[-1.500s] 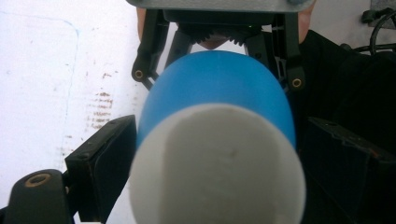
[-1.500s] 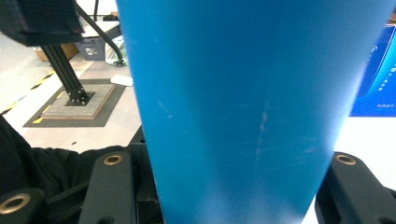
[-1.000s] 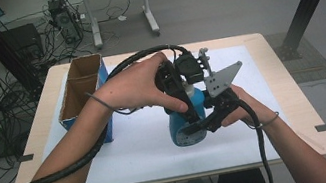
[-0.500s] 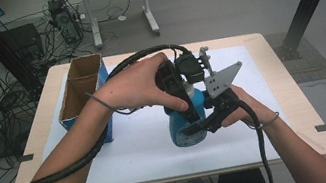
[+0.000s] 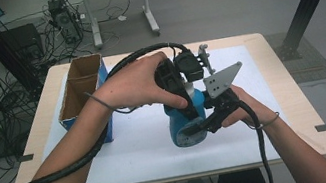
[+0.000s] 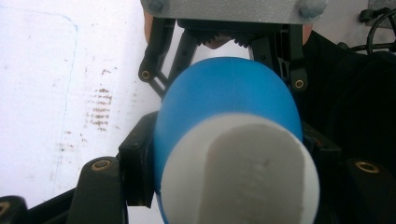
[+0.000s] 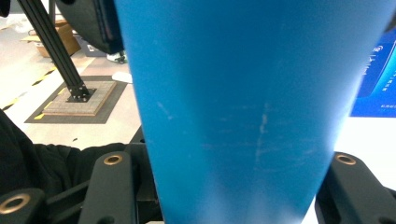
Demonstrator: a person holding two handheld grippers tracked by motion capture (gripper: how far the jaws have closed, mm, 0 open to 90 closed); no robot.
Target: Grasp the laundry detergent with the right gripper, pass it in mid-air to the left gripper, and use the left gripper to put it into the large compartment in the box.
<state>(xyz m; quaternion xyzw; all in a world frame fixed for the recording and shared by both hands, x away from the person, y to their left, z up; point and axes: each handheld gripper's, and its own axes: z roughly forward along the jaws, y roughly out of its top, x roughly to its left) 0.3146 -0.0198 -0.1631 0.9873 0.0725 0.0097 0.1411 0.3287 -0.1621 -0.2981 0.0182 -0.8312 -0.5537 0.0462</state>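
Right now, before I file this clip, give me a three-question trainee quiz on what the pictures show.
1. True or false: the blue bottle lies flat on the table.
2. What do the left gripper fingers close on? A) the bottle's white cap B) the cardboard box C) a cable
3. Which gripper clamps the bottle's blue body low down, from the side?

Key:
1. False: it stands upright on the white mat.
2. A: its fingers have just been closing from above, with the cap between them.
3. The right gripper, with the body between its fingers.
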